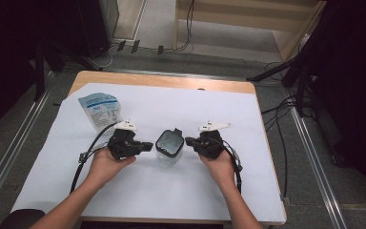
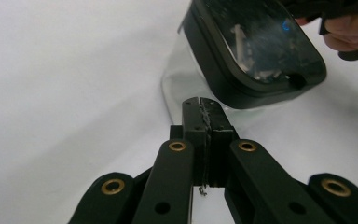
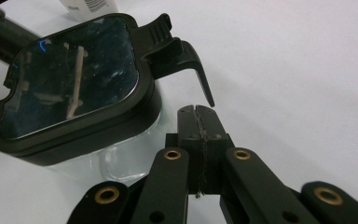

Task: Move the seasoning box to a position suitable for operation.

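Observation:
A clear plastic container [image 1: 169, 148] with a black-framed lid stands at the middle of the white sheet. Its lid [image 3: 70, 79] has a dark glossy window and a raised black latch tab [image 3: 177, 51]. My left gripper [image 1: 148, 145] sits just left of the container, jaws pressed together with nothing between them; its tips [image 2: 203, 105] point at the container's clear wall [image 2: 177, 88]. My right gripper [image 1: 188, 141] rests just right of the container, also shut and empty, its tips [image 3: 196, 112] below the latch tab.
A white and blue pouch [image 1: 100, 110] lies at the back left of the sheet. The wooden table edge [image 1: 162, 81] runs along the far side. Cables trail from both grippers toward the person's forearms.

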A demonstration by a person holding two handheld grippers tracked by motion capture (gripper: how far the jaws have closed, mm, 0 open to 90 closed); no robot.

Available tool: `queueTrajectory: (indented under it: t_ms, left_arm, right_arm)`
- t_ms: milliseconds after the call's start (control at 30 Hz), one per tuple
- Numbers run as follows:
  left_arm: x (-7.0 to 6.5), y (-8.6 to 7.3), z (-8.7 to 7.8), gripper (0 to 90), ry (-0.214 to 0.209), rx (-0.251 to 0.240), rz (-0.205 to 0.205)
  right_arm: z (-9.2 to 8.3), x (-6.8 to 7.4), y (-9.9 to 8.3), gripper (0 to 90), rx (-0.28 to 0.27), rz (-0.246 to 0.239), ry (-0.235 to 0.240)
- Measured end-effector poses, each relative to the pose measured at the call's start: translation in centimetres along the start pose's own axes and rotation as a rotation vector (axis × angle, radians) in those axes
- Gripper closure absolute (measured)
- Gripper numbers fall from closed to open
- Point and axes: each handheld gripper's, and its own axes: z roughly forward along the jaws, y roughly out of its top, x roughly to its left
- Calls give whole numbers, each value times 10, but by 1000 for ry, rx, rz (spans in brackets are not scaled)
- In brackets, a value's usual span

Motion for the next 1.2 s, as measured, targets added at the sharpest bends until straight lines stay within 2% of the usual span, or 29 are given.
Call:
queueTrajectory:
  t_ms: [67, 133, 200, 433, 633, 867, 1200]
  left_arm:
    - [-3, -2, 1, 900, -8, 2, 0]
    - [-6, -3, 3, 900, -18, 1, -2]
    - [-8, -3, 4, 900, -6, 3, 8]
    - [-8, -3, 3, 900, -27, 7, -10]
    - [-14, -5, 8, 900, -35, 32, 15]
    - [-11, -4, 9, 900, -28, 30, 12]
    - [-1, -1, 12, 900, -17, 25, -14]
  right_arm:
    - [3, 0, 1, 900, 15, -8, 6]
    - [4, 0, 3, 900, 8, -14, 10]
    - [5, 2, 3, 900, 11, -14, 14]
    - [5, 4, 2, 900, 13, -14, 15]
    - [5, 5, 2, 900, 10, -23, 6]
    - [3, 6, 1, 900, 16, -26, -1]
    - [-2, 12, -4, 900, 18, -26, -3]
